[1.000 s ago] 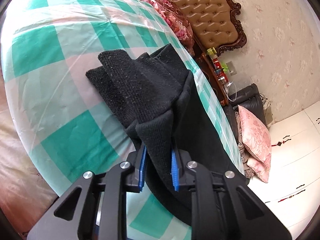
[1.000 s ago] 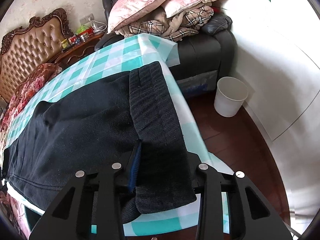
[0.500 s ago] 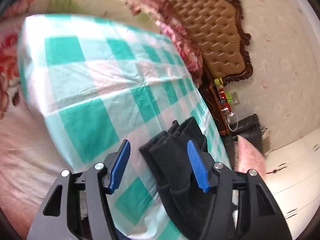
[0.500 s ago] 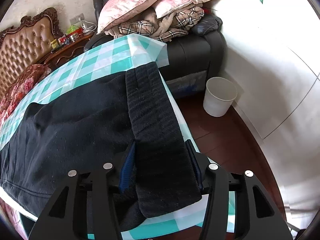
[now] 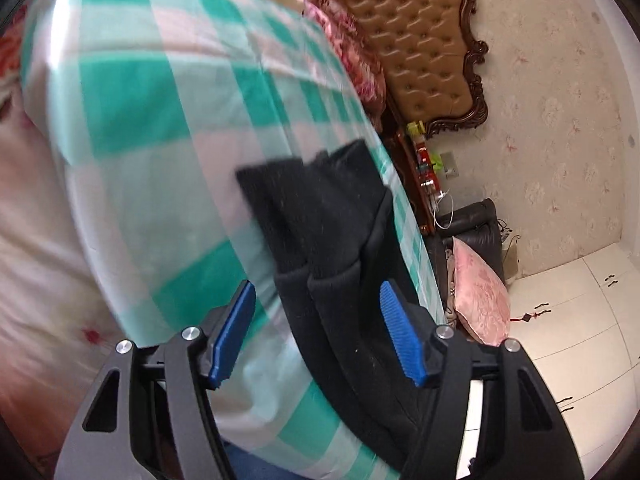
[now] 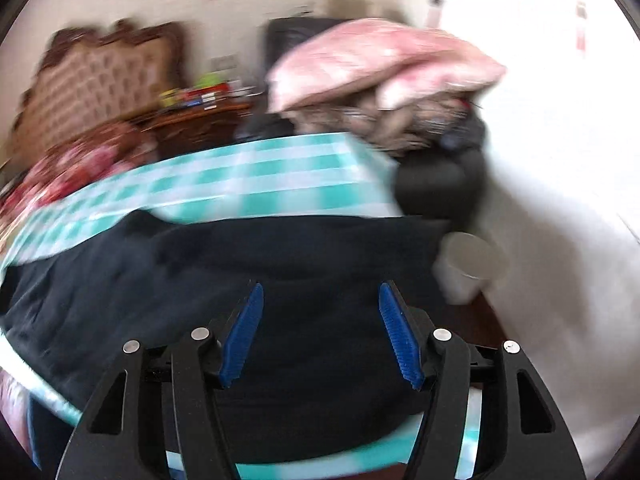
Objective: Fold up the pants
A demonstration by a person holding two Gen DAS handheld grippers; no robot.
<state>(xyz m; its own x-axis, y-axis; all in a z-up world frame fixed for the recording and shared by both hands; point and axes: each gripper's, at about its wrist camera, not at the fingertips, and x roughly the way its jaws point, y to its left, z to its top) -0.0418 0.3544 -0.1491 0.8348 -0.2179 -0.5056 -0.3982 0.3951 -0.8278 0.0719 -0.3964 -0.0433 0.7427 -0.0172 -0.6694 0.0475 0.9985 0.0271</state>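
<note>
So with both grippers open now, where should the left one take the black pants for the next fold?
Probably at the ribbed cuff end of the pants, coming along the leg from the near side. The layers stack there into a thick edge on the checked cloth, right ahead of the open left gripper.

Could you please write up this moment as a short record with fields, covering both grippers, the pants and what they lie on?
left gripper: open, nothing held, pants' cuffs lie between its fingers
right gripper: open, nothing held, above the pants
pants: black, lying on the checked cloth, cuff end ribbed
checked cloth: teal and white, spread over the bed
image quality: right wrist view blurred
background: headboard, pink pillow, white bin
</note>
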